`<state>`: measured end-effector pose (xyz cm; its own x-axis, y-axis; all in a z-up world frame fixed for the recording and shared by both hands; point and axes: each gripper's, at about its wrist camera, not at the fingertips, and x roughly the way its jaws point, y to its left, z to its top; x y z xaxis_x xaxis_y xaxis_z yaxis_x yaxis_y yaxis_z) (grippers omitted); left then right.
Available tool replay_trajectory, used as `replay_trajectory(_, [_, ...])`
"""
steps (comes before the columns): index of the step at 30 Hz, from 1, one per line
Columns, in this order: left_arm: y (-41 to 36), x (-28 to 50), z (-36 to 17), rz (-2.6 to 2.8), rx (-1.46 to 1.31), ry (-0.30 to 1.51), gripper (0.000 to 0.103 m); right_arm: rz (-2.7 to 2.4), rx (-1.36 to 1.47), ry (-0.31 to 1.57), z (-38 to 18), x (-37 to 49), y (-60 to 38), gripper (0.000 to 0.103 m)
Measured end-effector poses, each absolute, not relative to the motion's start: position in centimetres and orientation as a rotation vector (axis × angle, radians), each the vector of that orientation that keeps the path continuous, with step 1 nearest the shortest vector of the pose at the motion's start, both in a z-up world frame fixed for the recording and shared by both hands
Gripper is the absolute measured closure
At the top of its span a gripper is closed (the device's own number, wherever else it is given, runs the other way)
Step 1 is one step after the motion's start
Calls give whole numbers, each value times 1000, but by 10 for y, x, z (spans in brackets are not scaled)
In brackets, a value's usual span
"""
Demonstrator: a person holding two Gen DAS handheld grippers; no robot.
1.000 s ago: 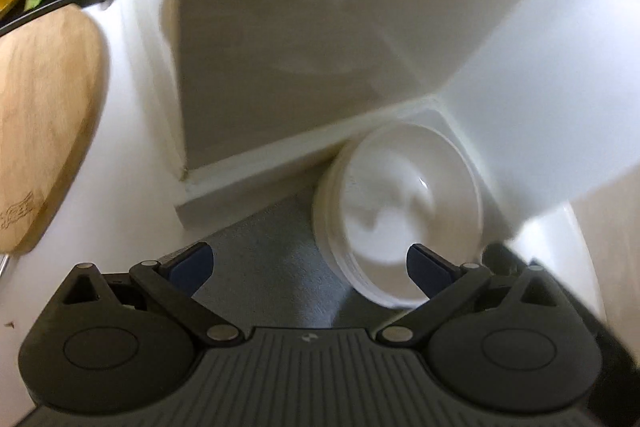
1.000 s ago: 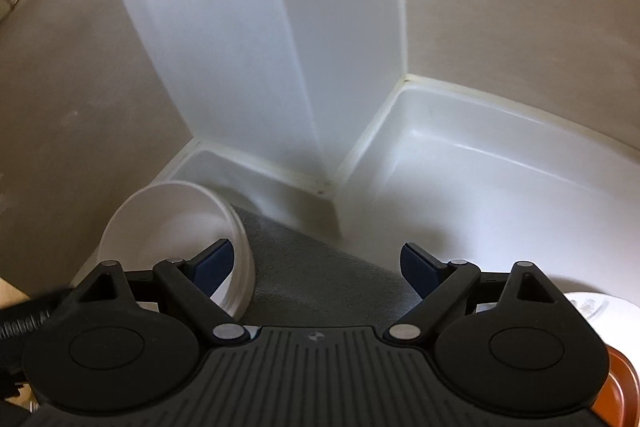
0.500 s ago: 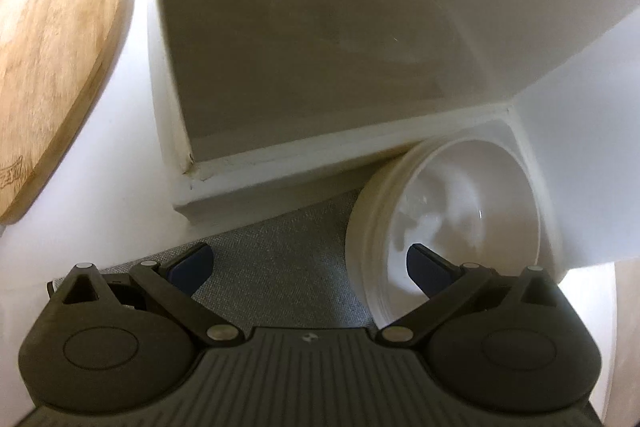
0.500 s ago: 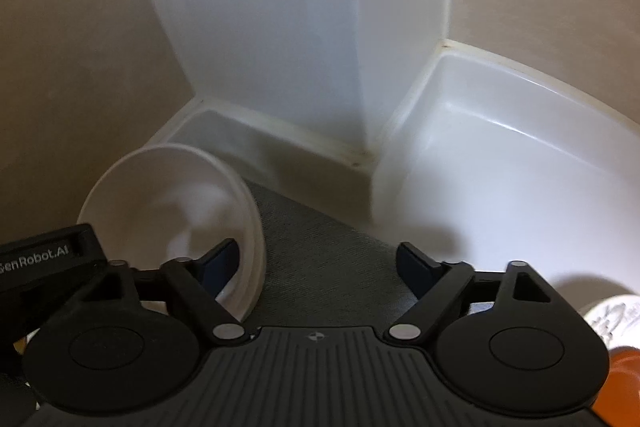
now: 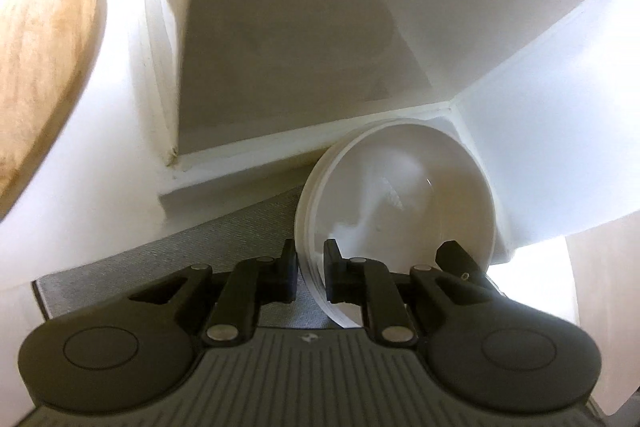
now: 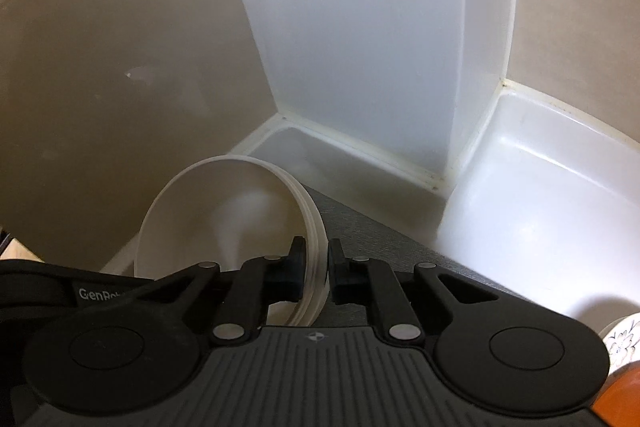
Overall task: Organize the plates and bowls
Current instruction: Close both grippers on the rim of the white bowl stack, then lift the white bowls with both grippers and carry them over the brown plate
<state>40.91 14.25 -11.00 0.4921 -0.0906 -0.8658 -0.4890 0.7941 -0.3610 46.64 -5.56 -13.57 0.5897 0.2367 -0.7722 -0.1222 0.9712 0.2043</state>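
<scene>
Both closing hand-held grippers (image 5: 310, 271) (image 6: 316, 269) seemingly pinch stacked bowls' (image 5: 400, 195) rims.

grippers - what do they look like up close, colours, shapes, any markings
Both match. The left gripper and the right gripper are black plastic: a ribbed grey-black base plate with a small crosshair mark, two round discs, and linkage arms with silver rivets. White "GenRob" lettering shows on the left gripper's body in the right wrist view.

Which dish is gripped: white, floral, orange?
White bowl stack: jaws of left hand-held gripper and right hand-held gripper closing on rim; floral dish, orange dish untouched.
</scene>
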Motion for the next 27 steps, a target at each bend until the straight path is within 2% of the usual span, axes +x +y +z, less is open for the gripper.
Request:
replay_trajectory(16, [143, 342, -52, 151, -545, 927, 89, 222, 158, 776, -91, 413, -67, 90])
replay_trajectory(27, [113, 282, -23, -34, -383, 879, 89, 159, 197, 732, -48, 328, -99, 89])
